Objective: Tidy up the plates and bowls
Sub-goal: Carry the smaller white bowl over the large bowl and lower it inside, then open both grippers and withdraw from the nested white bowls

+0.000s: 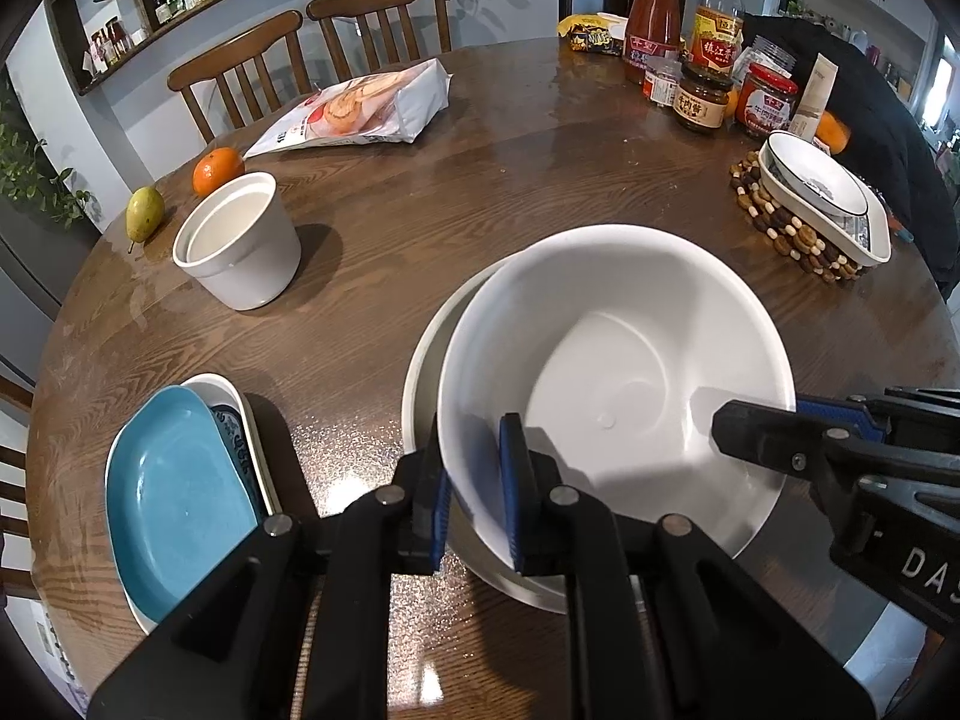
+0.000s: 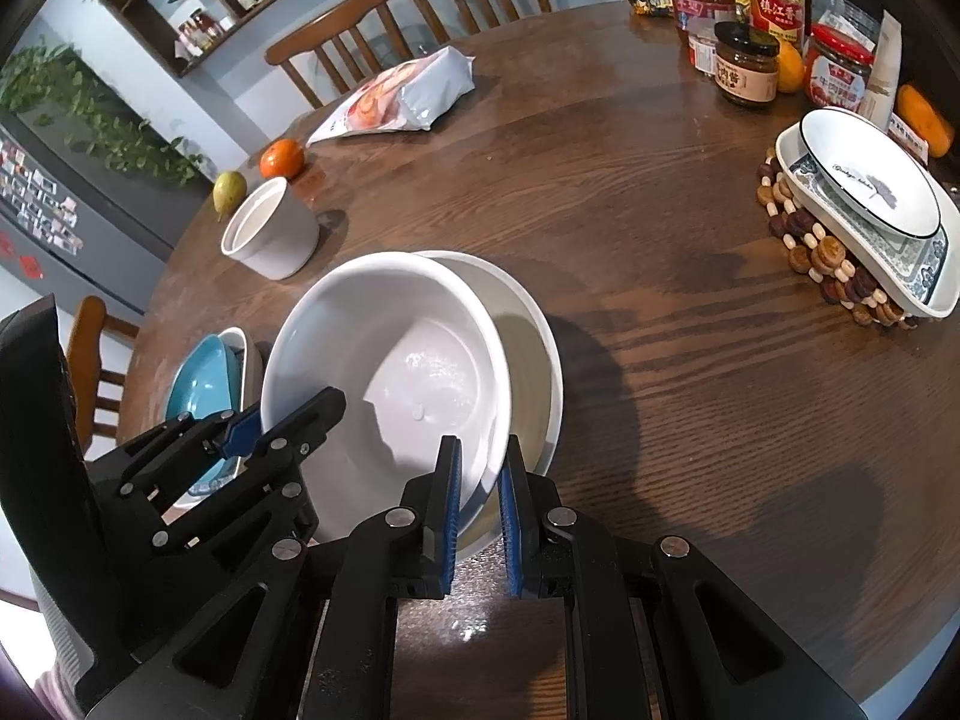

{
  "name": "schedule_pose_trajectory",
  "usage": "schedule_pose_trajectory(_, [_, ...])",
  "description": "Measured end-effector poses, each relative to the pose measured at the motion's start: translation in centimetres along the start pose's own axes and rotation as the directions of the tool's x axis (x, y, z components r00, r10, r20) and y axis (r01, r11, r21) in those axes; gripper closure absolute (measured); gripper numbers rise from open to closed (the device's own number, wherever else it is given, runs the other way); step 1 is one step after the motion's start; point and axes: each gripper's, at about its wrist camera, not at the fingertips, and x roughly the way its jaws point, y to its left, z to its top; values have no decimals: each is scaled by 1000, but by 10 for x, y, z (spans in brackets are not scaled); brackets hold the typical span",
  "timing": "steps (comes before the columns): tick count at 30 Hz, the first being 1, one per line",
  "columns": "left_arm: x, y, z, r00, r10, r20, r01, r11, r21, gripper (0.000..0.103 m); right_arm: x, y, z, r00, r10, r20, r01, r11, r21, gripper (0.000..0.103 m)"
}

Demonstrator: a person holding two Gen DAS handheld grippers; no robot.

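the left gripper [image 1: 474,498] pinches the near-left rim of the white bowl [image 1: 612,378]; the right gripper [image 2: 480,504] straddles its near-right rim, jaws a little apart, so i cannot tell whether it grips. the bowl sits tilted and off-centre inside a larger bowl [image 2: 534,354], glossy, empty. uneven release could let it slide and knock.

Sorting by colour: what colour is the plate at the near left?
Blue plate, clearest in the left wrist view.
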Motion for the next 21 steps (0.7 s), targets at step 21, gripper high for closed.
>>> schedule_pose_trajectory(21, [-1, -6, -1, 999, -36, -3, 36, 999, 3, 72, -7, -2, 0, 1000, -7, 25, 6, 1000, 5, 89])
